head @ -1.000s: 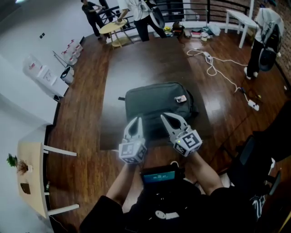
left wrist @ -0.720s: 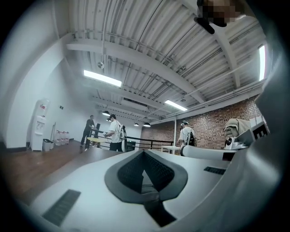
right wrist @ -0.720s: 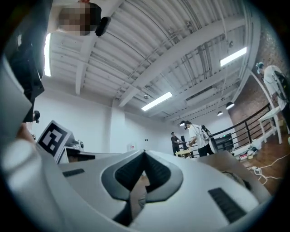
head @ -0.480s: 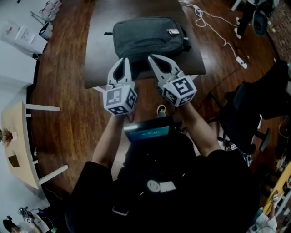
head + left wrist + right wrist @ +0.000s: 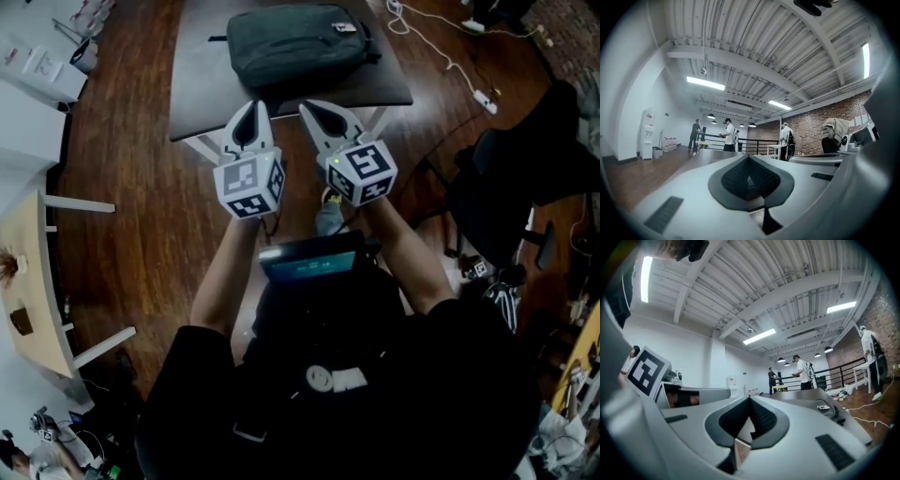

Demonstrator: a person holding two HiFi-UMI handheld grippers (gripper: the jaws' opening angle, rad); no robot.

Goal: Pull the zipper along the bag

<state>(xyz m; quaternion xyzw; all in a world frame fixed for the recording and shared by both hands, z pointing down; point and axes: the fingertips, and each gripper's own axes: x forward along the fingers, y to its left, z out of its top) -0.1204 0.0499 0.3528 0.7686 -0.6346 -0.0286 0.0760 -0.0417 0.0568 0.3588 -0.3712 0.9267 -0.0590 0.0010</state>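
Left gripper (image 5: 251, 109) and right gripper (image 5: 310, 110), both closed and empty, short of the grey backpack (image 5: 295, 42) on the far table (image 5: 195, 98); zipper not yet grasped.

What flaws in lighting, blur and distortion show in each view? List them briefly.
Head view: dim overall, wide-angle bend along the table edge, bag in focus. Left gripper view: fisheye circle with black corners, ceiling lamp blown out. Right gripper view: same fisheye, lamp strip glaring.
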